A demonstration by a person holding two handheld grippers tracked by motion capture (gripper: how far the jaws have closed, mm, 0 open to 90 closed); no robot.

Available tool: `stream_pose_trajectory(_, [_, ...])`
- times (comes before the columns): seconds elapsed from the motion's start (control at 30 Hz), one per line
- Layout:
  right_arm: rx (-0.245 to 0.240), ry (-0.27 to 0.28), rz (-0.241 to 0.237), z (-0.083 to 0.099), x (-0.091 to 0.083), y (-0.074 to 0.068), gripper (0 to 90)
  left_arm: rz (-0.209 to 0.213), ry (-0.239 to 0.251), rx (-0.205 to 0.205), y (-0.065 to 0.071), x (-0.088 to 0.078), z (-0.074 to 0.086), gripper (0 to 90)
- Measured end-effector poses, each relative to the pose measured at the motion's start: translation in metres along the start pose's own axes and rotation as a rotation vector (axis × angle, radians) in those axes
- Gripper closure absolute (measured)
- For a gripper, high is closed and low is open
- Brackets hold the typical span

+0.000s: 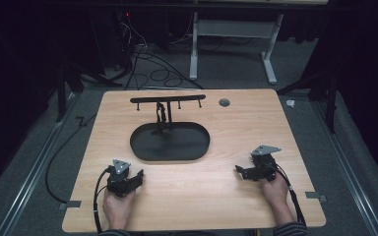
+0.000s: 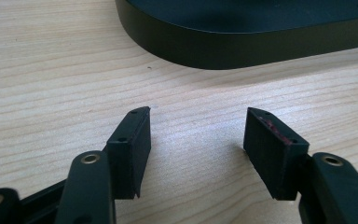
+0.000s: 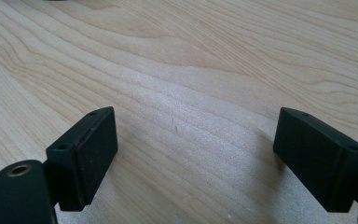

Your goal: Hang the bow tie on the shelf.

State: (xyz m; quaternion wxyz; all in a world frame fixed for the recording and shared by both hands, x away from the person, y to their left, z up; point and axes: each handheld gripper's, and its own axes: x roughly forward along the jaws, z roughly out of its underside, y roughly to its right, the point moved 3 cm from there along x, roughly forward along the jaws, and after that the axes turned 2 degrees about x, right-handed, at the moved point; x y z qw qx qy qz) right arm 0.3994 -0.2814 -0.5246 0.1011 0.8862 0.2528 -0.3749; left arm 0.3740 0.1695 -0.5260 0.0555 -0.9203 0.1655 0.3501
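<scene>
Here the left gripper (image 1: 133, 180) rests low over the wooden table (image 1: 202, 196) with its jaws spread and bare wood between them; the black oval tray (image 2: 242, 44) lies just ahead of its tips, apart from them; behind that tray stands a black rack (image 1: 167, 100) with small hooks; the right gripper (image 1: 243, 172) sits well off to the tray's other side, jaws wide apart, gripping nothing.

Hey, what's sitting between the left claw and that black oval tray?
Nothing: bare wooden table lies between the open left claw and the black tray, as the left gripper view shows.
</scene>
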Motion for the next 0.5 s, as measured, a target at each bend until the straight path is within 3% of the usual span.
stream_pose_trajectory(0.2, [0.0, 0.001, 0.0, 0.0, 0.0, 0.0, 14.4, -0.012, -0.002, 0.024, 0.0042, 0.0027, -0.0007, 36.4])
stream_pose_trajectory(0.5, [0.001, 0.0, 0.0, 0.0001, 0.0, 0.0, 14.4, -0.013, -0.004, 0.022, 0.0051, 0.0031, -0.0009, 34.4])
